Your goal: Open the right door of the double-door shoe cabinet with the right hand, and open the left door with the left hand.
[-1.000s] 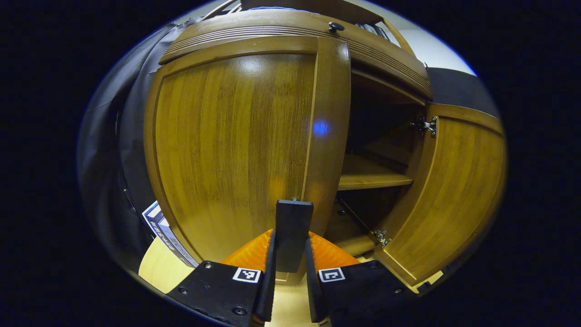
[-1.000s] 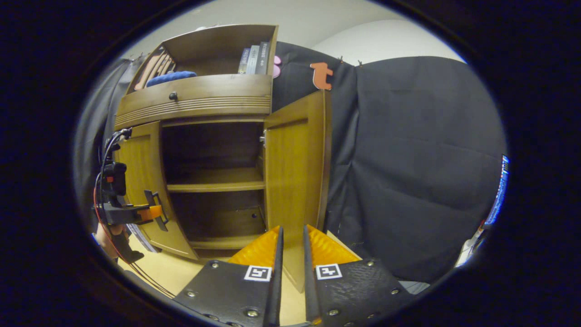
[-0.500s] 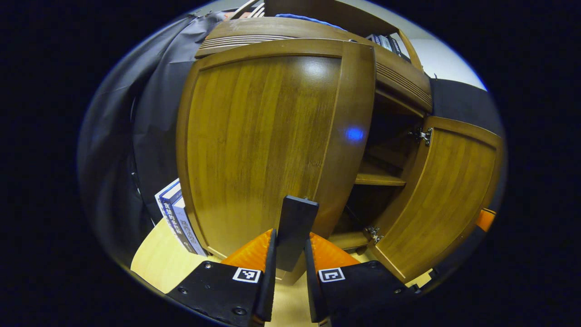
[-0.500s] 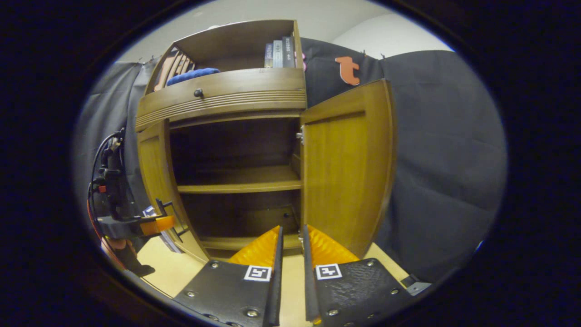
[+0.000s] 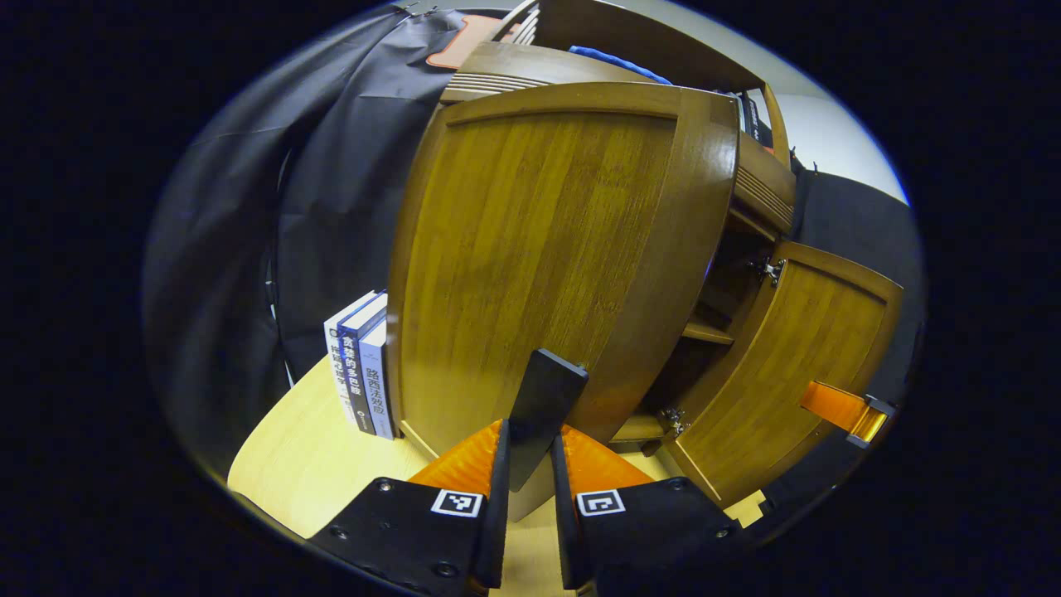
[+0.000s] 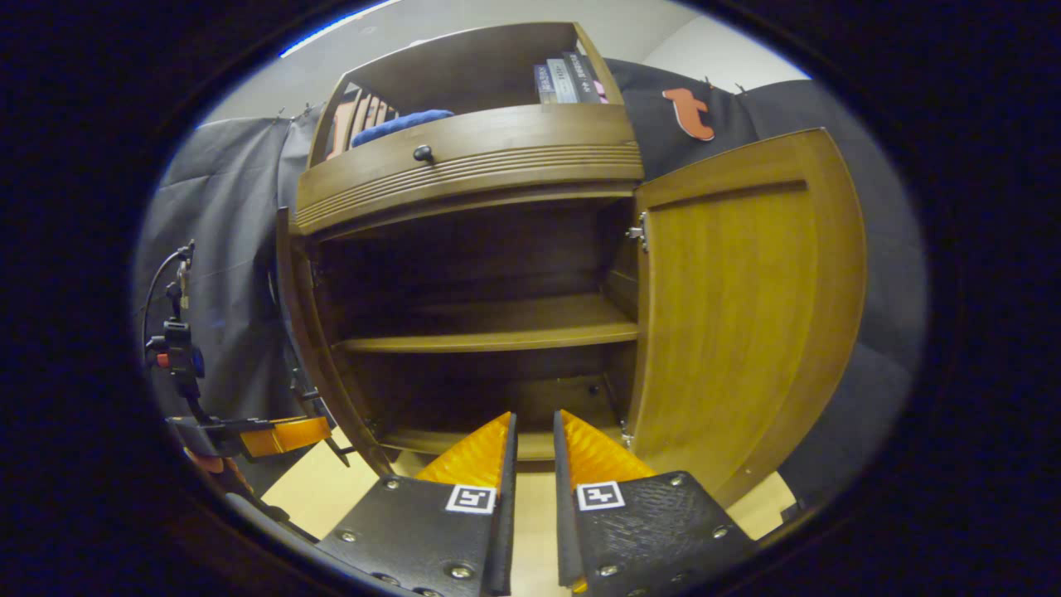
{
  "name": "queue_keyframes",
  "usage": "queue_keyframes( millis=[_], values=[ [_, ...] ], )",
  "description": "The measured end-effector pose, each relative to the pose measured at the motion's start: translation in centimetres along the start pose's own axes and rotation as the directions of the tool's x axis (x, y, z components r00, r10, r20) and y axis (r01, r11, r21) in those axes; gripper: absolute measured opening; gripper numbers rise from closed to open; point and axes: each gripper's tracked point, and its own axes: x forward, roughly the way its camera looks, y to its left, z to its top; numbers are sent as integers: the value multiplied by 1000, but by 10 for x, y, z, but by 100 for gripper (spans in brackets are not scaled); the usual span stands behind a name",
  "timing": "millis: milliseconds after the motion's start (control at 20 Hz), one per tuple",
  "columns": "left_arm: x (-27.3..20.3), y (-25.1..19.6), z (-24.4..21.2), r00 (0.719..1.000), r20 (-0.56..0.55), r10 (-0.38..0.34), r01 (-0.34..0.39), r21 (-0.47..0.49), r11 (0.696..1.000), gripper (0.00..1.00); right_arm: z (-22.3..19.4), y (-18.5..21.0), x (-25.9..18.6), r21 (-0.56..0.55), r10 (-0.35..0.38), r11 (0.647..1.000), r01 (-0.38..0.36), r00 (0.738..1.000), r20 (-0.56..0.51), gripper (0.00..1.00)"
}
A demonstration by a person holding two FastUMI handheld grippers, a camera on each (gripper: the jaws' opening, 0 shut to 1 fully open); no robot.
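The wooden shoe cabinet's left door (image 5: 547, 249) stands swung well out. Its dark handle (image 5: 543, 398) sits between my left gripper's fingers, and my left gripper (image 5: 530, 427) is shut on it. In the right gripper view that door (image 6: 297, 332) is seen edge-on, with the left gripper (image 6: 278, 435) at its handle. The right door (image 6: 738, 307) hangs wide open on its hinges, also seen as the right door (image 5: 792, 365) in the left gripper view. My right gripper (image 6: 530, 431) is shut on nothing, a short way back from the cabinet's open inside.
Inside is a bare shelf (image 6: 489, 332). Above the doors runs a drawer with a knob (image 6: 423, 153), and a top shelf with books (image 6: 564, 79) and a blue cloth (image 6: 402, 124). More books (image 5: 360, 373) stand left of the cabinet on the pale wooden floor (image 5: 298, 464).
The left door has swung farther open with my left gripper on its handle. My right gripper has drawn away from the right door and now faces the cabinet's inside.
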Motion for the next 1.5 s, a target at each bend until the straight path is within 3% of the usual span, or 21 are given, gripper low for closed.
queue_keyframes(
  millis=[300,500,550,900,1300,1500],
  values=[
    [-21,23,1,999,8,49,-49,32,998,18,-5,36,14,-3,85,996,-85,996,-18,22],
    [-35,47,7,993,32,114,-116,70,991,22,-11,59,20,-6,136,991,-136,990,-36,22],
    [-39,56,8,989,39,146,-148,70,986,15,-14,65,21,-6,149,989,-150,988,-43,22],
    [-67,119,26,938,103,331,-342,107,934,2,-21,99,33,-27,233,972,-235,970,-71,22],
    [-83,141,40,930,131,342,-357,106,928,4,-25,143,54,-44,330,941,-335,939,-92,22],
    [-102,165,55,890,173,421,-445,134,885,1,-27,168,59,-46,380,921,-386,919,-102,21]
  ],
)
